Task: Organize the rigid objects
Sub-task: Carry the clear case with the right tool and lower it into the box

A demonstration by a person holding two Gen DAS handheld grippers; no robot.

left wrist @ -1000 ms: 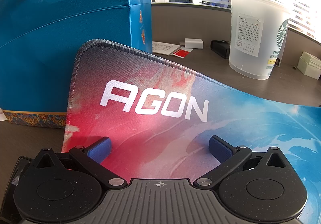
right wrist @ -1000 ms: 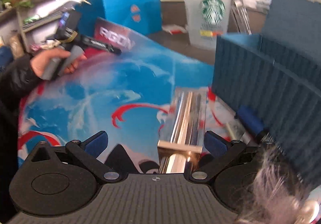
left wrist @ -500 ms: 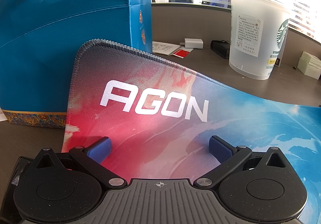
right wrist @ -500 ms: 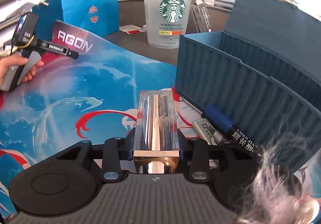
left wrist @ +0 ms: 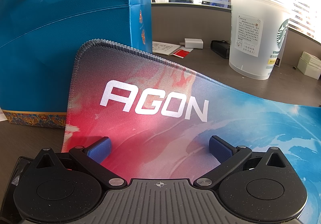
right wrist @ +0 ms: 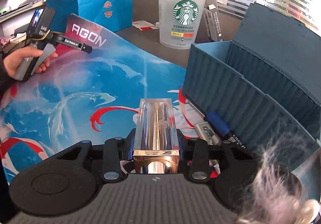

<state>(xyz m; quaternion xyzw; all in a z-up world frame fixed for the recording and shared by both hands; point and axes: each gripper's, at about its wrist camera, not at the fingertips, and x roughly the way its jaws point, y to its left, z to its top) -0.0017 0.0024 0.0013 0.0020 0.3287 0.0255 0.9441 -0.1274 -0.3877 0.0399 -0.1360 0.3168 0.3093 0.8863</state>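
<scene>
Clear block (right wrist: 156,121) with mirrored gold core, square-ended, elongated.

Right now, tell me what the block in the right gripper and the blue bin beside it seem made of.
Clear block: probably acrylic or glass, see-through walls around a shiny gold, mirror-like core and end cap. Blue bin: likely moulded plastic, matte, with ribbed container-style walls. The right gripper is shut on the block.

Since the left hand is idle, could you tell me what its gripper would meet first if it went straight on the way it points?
Most likely the AGON mouse mat: the left gripper, fingers open and empty, points down at it. The blue gift bag stands further back, left of that line, though depth is unclear.
</scene>
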